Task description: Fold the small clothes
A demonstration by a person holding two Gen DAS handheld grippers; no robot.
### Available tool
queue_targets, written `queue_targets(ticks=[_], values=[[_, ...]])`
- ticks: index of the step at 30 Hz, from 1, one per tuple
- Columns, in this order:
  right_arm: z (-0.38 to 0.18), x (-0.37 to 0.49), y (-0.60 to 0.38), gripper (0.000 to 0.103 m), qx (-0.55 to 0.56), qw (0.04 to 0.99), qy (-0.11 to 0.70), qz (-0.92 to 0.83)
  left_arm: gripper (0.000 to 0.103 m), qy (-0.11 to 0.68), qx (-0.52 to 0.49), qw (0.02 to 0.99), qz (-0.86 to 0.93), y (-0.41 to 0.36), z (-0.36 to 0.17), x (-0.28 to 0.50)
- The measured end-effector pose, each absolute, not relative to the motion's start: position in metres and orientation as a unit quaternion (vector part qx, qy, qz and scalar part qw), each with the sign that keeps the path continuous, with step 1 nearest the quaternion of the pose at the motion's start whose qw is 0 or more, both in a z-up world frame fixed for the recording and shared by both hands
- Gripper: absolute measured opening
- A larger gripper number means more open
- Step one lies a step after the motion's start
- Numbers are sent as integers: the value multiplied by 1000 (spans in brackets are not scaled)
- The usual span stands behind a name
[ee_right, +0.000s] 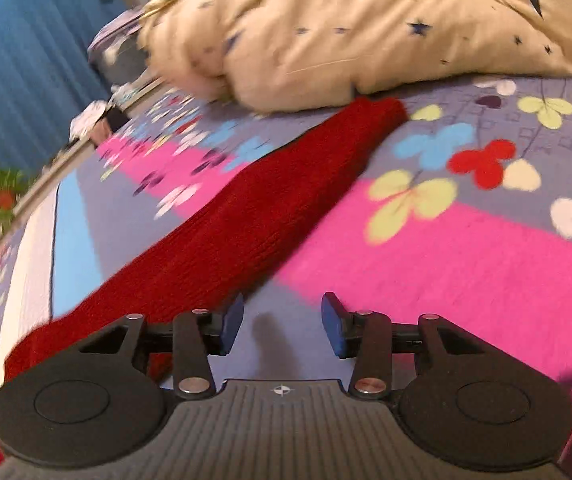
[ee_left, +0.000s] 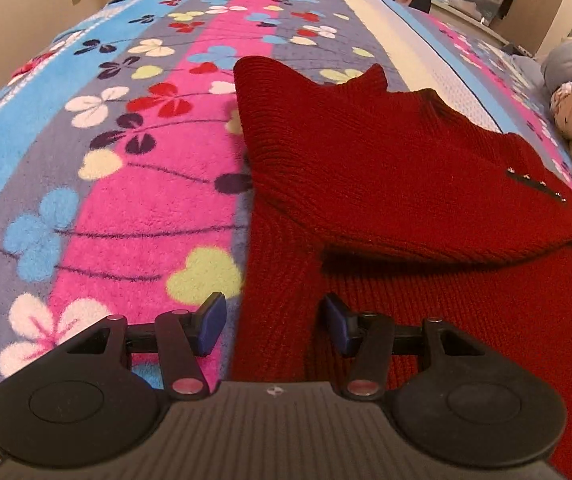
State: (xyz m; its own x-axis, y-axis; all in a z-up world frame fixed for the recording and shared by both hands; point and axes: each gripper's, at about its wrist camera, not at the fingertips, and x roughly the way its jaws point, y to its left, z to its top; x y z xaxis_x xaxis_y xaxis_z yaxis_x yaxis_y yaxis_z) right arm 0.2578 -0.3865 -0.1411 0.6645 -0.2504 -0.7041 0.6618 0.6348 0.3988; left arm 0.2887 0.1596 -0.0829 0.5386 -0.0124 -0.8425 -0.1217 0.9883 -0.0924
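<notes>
Floral blanket (ee_left: 138, 208) under red knit sweater (ee_left: 385, 184), one sleeve folded over; both grippers' fingers wide, empty.

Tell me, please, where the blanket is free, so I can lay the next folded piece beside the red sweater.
Left of the red sweater the flowered blanket lies bare. Another free patch sits right of the red sleeve, below the cream duvet. The duvet side is crowded.

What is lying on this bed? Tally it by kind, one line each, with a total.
Red knit sweater: 1
Floral fleece blanket covering the bed: 1
Cream star-print duvet, bunched at the edge: 1
Grippers, both open and empty: 2, the left gripper and the right gripper
Total: 5
</notes>
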Motion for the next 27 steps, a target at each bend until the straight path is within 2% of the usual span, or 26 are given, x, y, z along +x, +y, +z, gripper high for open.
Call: queue_targets(ticks=[7,11,12,13,14,16,19,22,25,27], values=[[-156,276,-458,45,425,824,265,-265,61,477,-58,876,29,158,-82,289],[-155,304,-457,45,334,847,304,-281,61,475,-40,878,30,154,-83,292],[-154,310,-453,41,318,849,310,-285,61,475,-40,878,30,154,-83,292],[-154,315,-453,33,312,848,314,-290,61,476,-41,878,29,154,-83,292],[-153,321,-451,17,309,847,320,-292,61,476,-42,878,28,155,-83,292],[-137,332,-432,13,239,860,312,-326,61,479,-49,876,27,157,-82,292],[-102,354,-359,11,49,896,269,-349,61,483,-56,873,27,160,-80,293],[-66,360,-237,11,-101,944,190,-250,61,486,-63,871,28,163,-77,293],[-49,328,-108,12,-190,971,116,-84,61,482,-75,873,34,169,-71,291],[-51,293,-28,13,-212,972,98,34,61,477,-94,873,39,177,-65,290]])
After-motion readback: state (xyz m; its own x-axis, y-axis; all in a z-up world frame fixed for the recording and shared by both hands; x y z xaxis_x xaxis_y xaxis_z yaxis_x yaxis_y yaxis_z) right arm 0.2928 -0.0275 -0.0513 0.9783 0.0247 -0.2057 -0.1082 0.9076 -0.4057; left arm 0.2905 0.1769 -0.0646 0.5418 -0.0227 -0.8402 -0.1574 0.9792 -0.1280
